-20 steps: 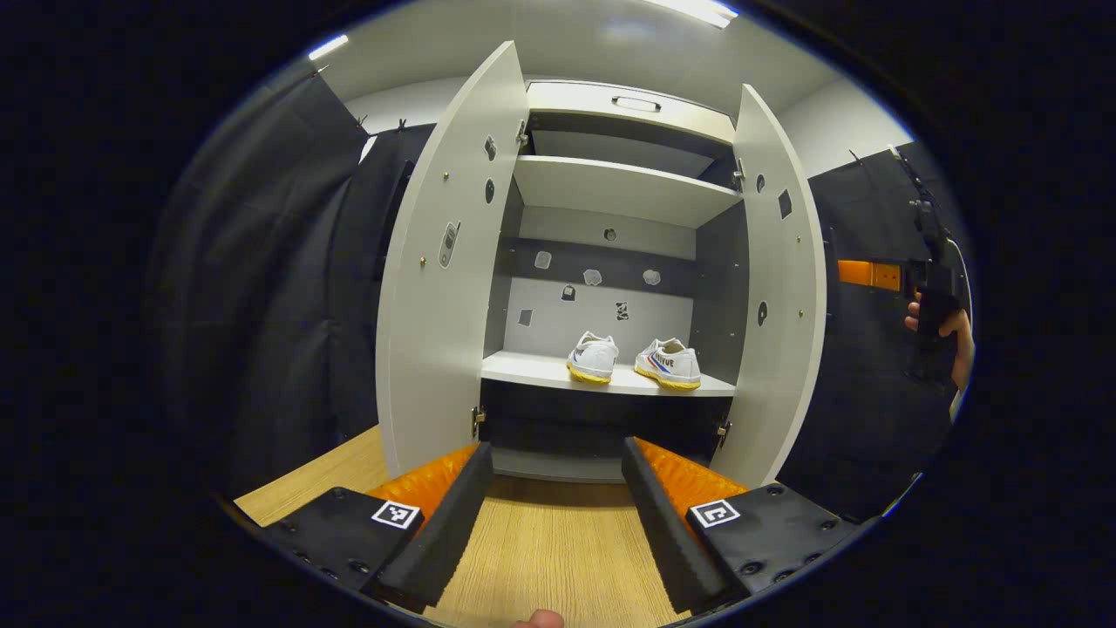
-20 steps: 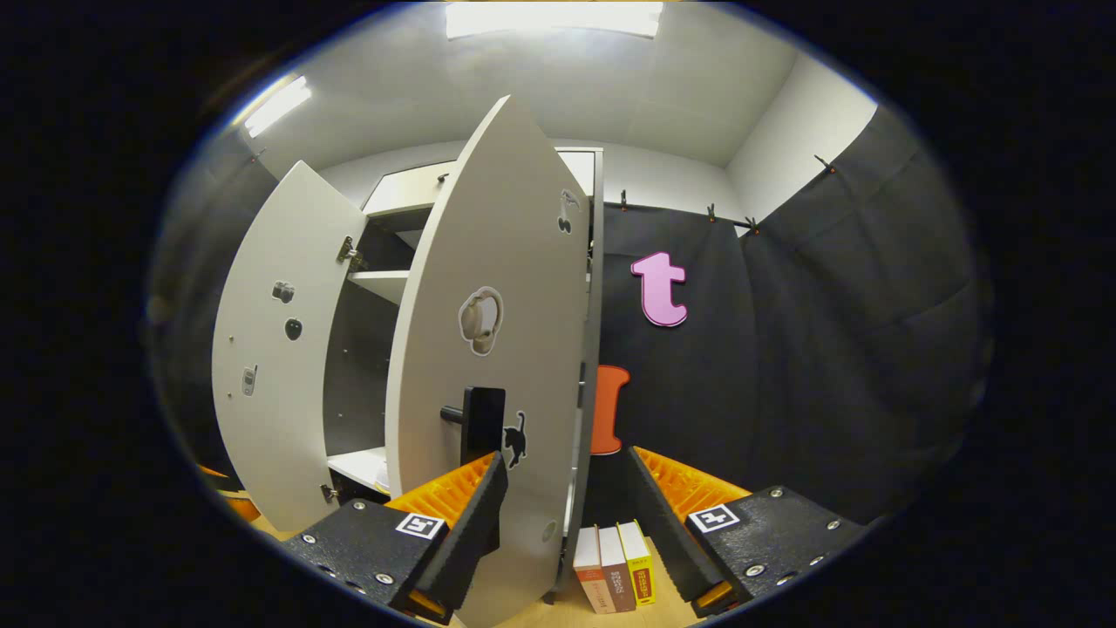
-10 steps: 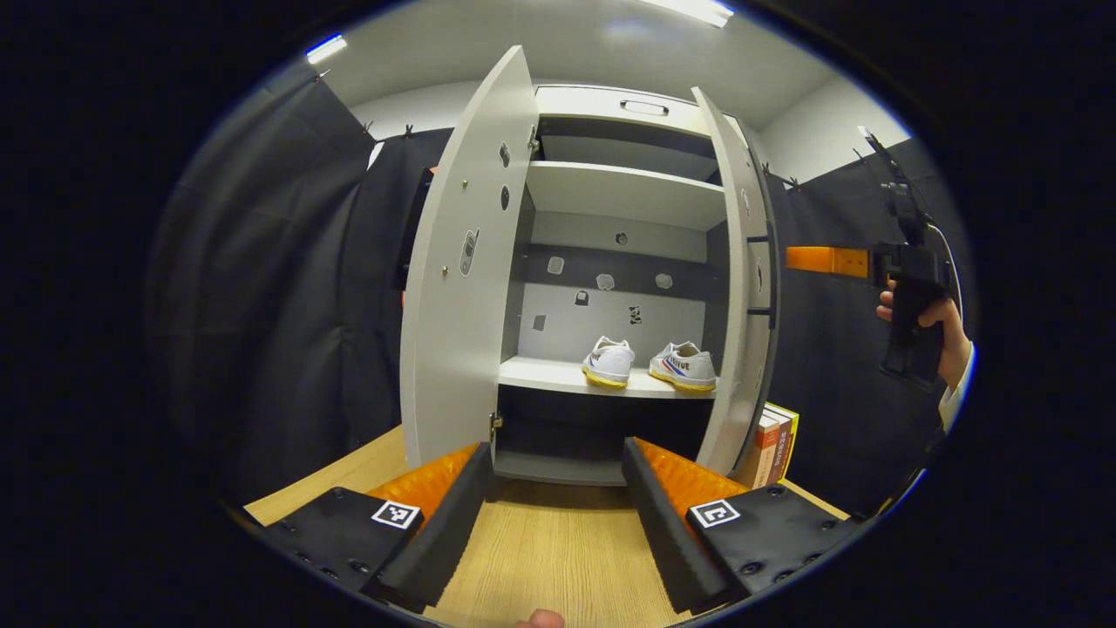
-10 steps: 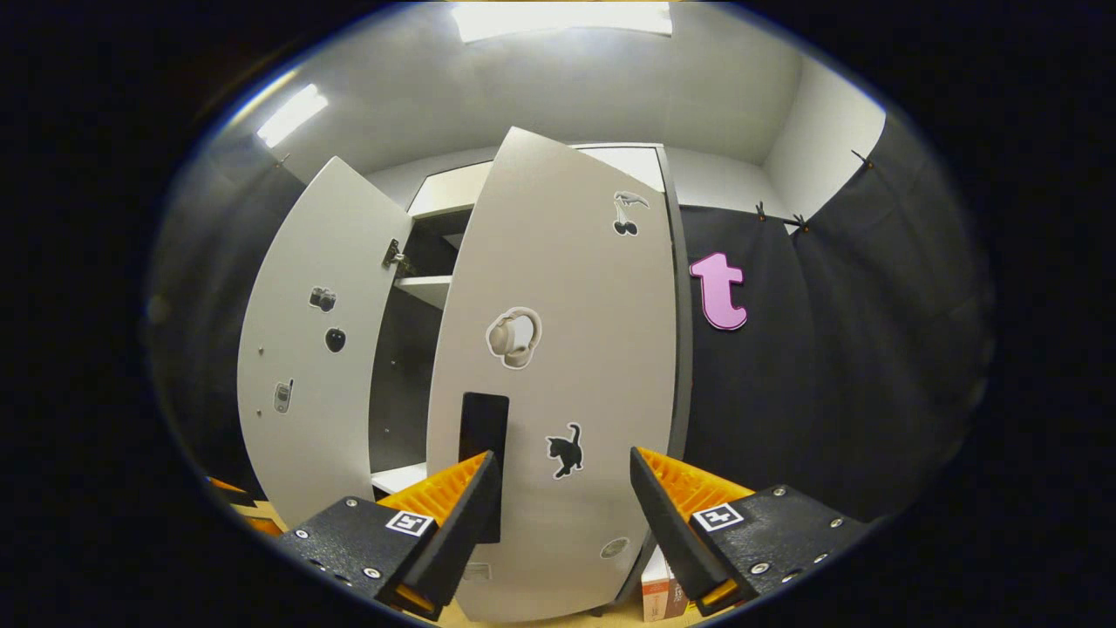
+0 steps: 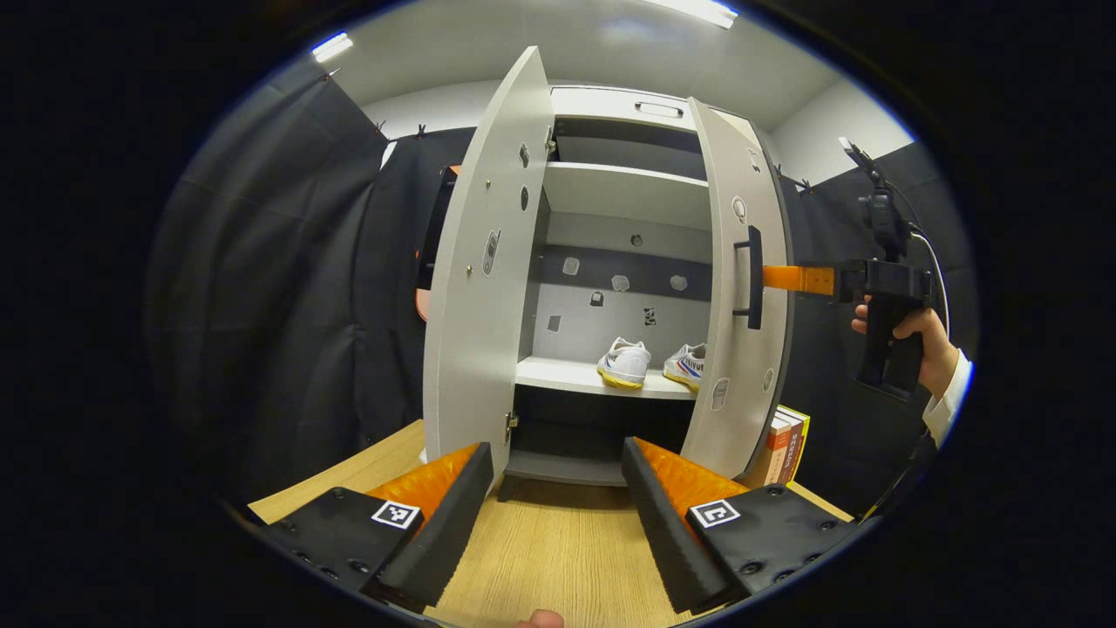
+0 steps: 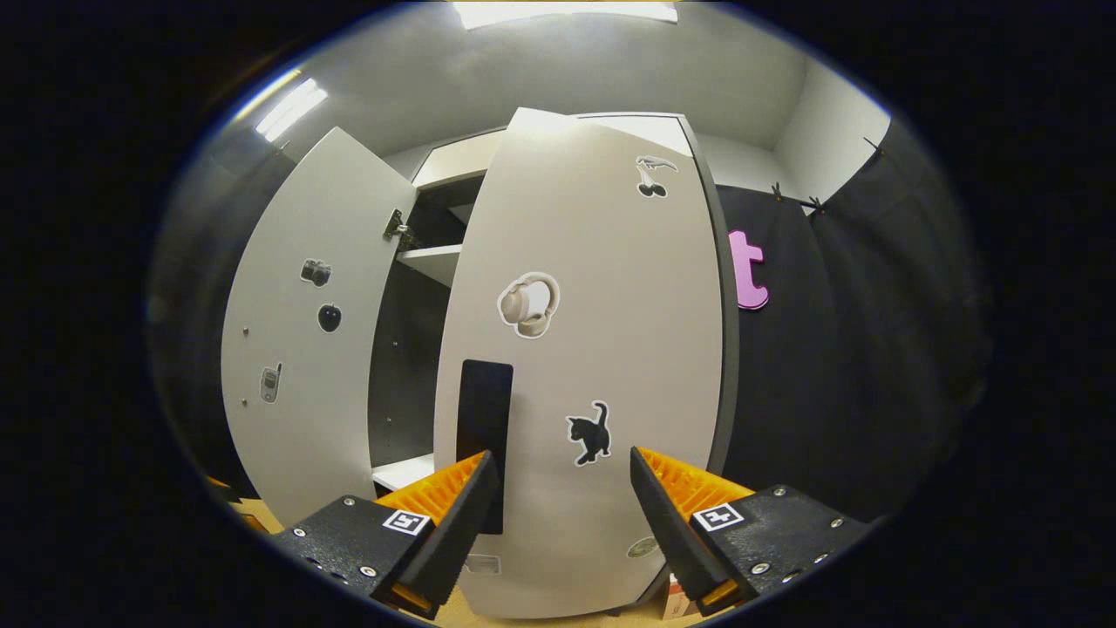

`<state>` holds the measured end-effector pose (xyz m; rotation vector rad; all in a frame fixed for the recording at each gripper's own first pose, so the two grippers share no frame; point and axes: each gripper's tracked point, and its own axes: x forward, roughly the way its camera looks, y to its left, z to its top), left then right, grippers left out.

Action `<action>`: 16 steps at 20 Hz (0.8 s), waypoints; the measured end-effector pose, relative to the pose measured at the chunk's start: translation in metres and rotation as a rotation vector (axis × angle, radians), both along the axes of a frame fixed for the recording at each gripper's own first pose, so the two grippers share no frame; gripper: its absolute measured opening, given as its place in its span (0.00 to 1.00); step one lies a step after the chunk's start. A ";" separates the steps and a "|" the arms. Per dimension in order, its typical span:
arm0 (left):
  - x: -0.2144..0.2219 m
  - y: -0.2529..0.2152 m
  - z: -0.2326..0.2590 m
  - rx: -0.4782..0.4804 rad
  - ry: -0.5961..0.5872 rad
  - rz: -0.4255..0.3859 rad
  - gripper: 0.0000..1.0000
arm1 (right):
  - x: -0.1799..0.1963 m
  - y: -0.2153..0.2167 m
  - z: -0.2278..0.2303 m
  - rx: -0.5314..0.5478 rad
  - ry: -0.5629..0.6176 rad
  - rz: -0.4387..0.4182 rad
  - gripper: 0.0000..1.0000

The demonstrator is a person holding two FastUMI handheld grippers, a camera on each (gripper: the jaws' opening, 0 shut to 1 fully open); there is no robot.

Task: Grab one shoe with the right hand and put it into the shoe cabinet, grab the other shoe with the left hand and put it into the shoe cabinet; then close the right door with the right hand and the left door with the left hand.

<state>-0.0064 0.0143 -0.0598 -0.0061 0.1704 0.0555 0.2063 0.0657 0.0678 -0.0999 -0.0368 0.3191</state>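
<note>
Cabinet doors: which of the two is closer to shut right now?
The right door, with the black handle, headphone and cat stickers; the right gripper is up against it. The left door stands wide open, showing its inner face.

Two white canvas shoes with yellow soles (image 5: 625, 364), two pale grey cabinet doors (image 5: 480, 288); one black door handle (image 5: 752, 277), three upright books (image 5: 785, 445)
</note>
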 end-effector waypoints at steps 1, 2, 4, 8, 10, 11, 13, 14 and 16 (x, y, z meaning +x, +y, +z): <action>0.000 0.001 -0.001 -0.001 0.001 0.003 0.97 | 0.001 0.001 -0.001 -0.001 0.003 -0.003 0.93; -0.002 0.003 -0.002 -0.003 0.003 0.006 0.97 | 0.004 0.003 -0.002 0.002 0.003 -0.008 0.93; -0.002 0.009 -0.002 0.001 0.004 0.015 0.97 | 0.013 0.010 -0.004 0.006 0.010 -0.017 0.93; 0.000 0.020 -0.001 -0.001 0.006 0.032 0.97 | 0.033 0.024 -0.009 0.014 0.025 -0.035 0.93; 0.000 0.024 -0.001 0.001 0.006 0.035 0.97 | 0.039 0.027 -0.010 0.022 0.026 -0.042 0.92; 0.000 0.026 -0.002 0.003 0.007 0.037 0.97 | 0.043 0.030 -0.011 0.027 0.027 -0.046 0.92; 0.001 0.028 -0.003 0.001 0.010 0.034 0.97 | 0.047 0.032 -0.011 0.032 0.027 -0.053 0.92; 0.000 0.028 -0.003 0.002 0.011 0.034 0.97 | 0.049 0.033 -0.012 0.030 0.025 -0.056 0.92; -0.001 0.029 -0.004 0.000 0.013 0.033 0.97 | 0.053 0.035 -0.014 0.028 0.026 -0.063 0.92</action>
